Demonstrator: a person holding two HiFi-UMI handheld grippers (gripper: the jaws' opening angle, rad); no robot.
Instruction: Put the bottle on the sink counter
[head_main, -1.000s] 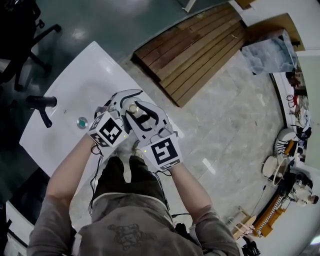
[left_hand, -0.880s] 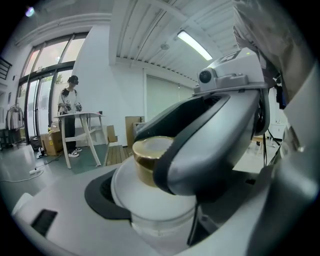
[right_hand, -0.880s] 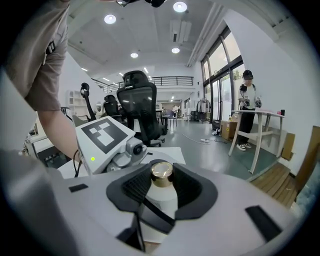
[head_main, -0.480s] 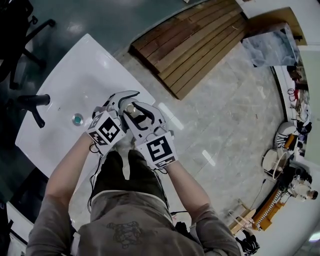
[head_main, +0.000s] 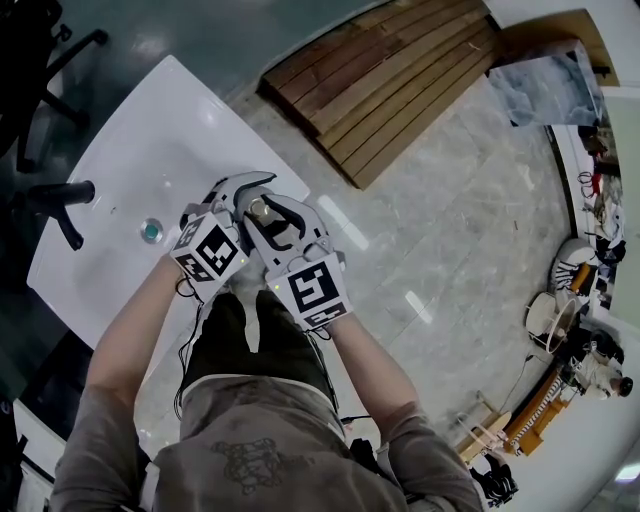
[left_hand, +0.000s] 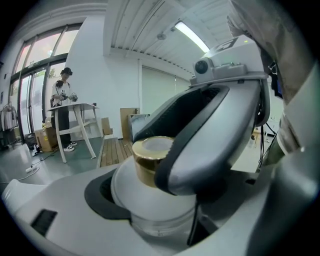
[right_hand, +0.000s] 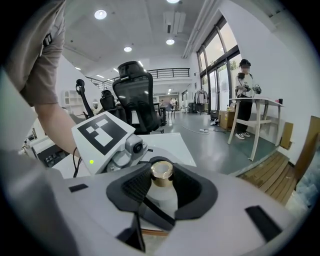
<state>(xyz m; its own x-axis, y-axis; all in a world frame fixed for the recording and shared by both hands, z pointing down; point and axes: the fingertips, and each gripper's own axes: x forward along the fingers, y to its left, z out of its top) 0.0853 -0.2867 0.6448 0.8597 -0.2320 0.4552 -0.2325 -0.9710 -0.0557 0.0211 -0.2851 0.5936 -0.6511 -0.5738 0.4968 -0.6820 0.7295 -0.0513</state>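
A white bottle with a gold cap (head_main: 259, 209) is clamped between both grippers above the near right edge of the white sink counter (head_main: 160, 130). My left gripper (head_main: 243, 190) is shut on its body from the left. My right gripper (head_main: 274, 216) is shut on it from the right. In the left gripper view the bottle (left_hand: 150, 165) sits against my left gripper's (left_hand: 155, 212) dark pad, with the right gripper's jaw across its cap. In the right gripper view the bottle (right_hand: 161, 175) stands between the black pads of my right gripper (right_hand: 162, 192). The bottle's base is hidden.
A black faucet (head_main: 60, 205) and a round drain (head_main: 151, 230) lie left of the grippers in the basin. A wooden platform (head_main: 390, 80) lies on the floor beyond. Black office chairs (right_hand: 135, 95) stand past the counter. A person (right_hand: 245, 85) stands at a white table far off.
Both grippers have sunk a little toward the counter with the bottle still clamped between them. Their grip looks the same.
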